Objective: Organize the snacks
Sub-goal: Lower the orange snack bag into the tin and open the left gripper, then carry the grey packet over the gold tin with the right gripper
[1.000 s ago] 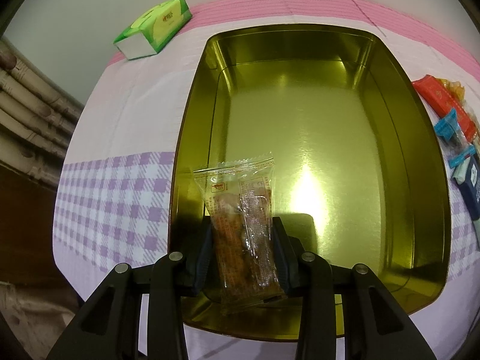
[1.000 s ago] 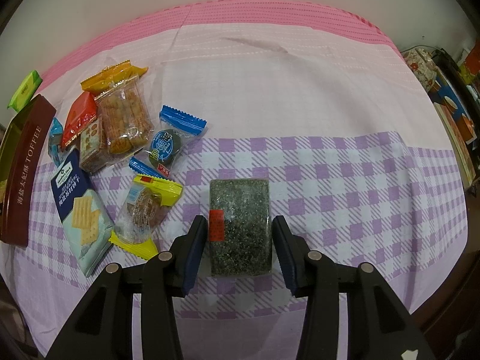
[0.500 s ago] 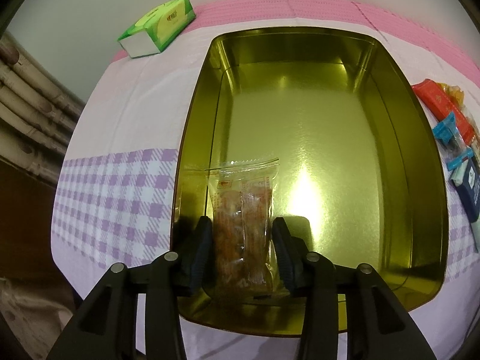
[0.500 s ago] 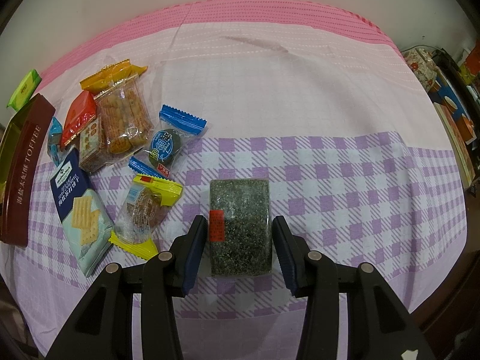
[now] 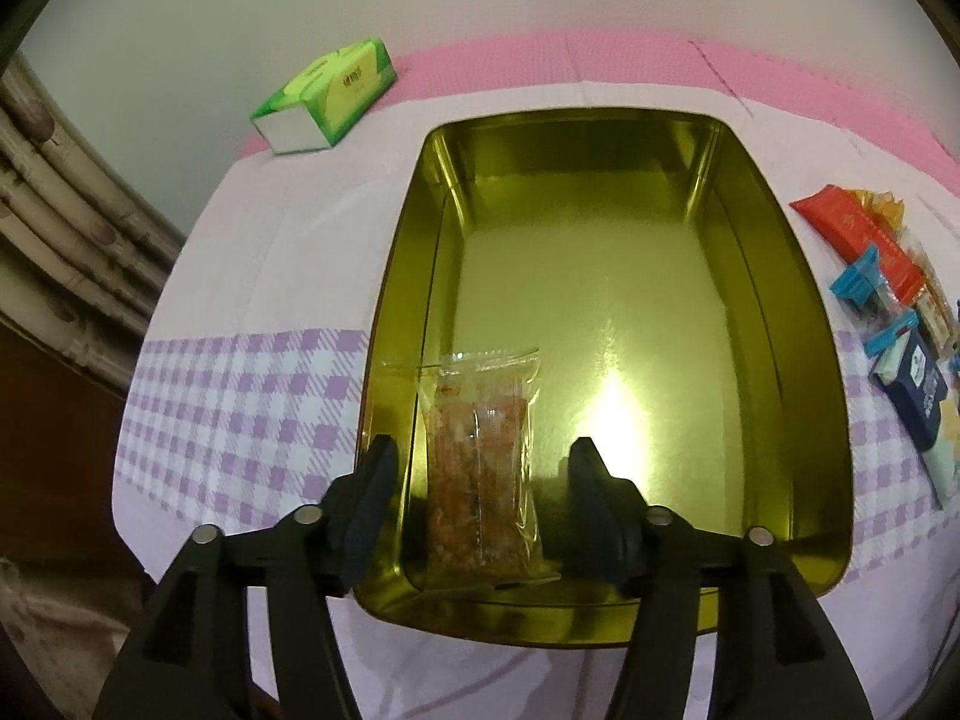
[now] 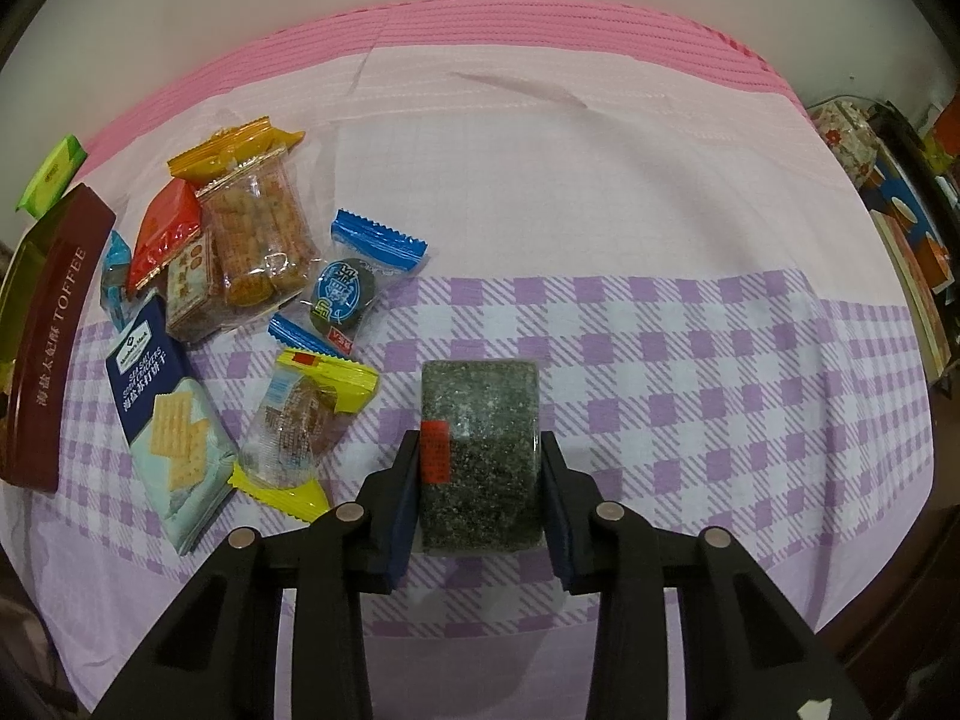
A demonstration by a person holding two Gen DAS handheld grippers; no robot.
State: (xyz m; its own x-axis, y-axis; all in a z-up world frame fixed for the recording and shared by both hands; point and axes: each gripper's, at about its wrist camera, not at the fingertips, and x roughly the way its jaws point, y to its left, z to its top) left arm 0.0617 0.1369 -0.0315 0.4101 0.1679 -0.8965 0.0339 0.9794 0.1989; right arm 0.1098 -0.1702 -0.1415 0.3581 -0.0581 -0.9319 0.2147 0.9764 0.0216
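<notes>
A home, by the look of it: a table under a pink and purple-checked cloth [image 6: 660, 360], a green tissue pack [image 5: 327, 99] near the wall, a bamboo-patterned curtain [image 5: 54, 228] at one side, and cluttered household shelves [image 6: 900, 222] (boxes, mostly) at the other.

The brown tin wall [image 6: 57, 324] at the left edge carries the word "TOFFEE" in pale capitals, following some Chinese characters. The navy cracker packet [image 6: 162, 396] reads "Member's Mark" and "SEA SALT SODA CRACKERS" above Chinese text. Print on the other wrappers is too small to make out.
</notes>
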